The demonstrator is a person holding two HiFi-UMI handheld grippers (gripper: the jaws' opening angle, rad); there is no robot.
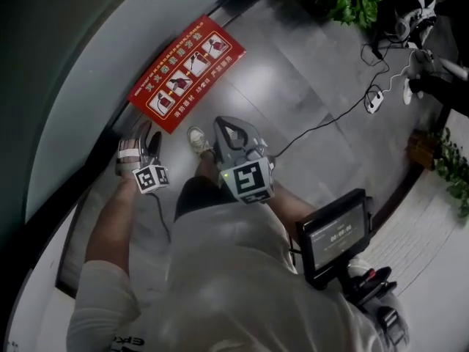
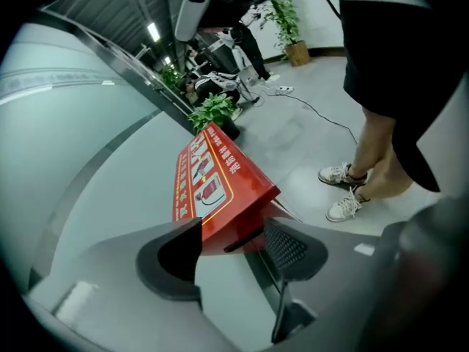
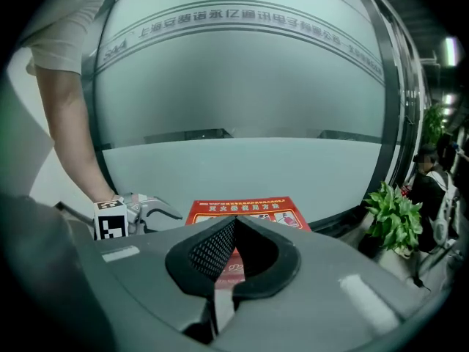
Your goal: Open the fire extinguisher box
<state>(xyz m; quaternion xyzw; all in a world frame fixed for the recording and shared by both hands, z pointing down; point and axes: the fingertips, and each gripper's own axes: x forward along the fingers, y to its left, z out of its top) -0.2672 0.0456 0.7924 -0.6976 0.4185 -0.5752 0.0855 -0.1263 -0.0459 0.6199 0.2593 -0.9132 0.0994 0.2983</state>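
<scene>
Fire extinguisher box (image 2: 214,184) corner between parted jaws of left hand-held gripper (image 2: 233,232)

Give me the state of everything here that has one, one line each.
fire extinguisher box: looks closed, not swung open.
left gripper: open, the box's front edge between its jaws, not pressed.
right gripper: shut, empty.
monitor: screen lit.

This was an office-building corridor: a curved frosted-glass partition wall (image 3: 242,86) bearing a lettered band, a glossy grey tiled floor (image 1: 293,86), leafy green potted plants (image 3: 396,218), a red fire extinguisher box (image 1: 187,72) and a white power strip (image 1: 374,100).
</scene>
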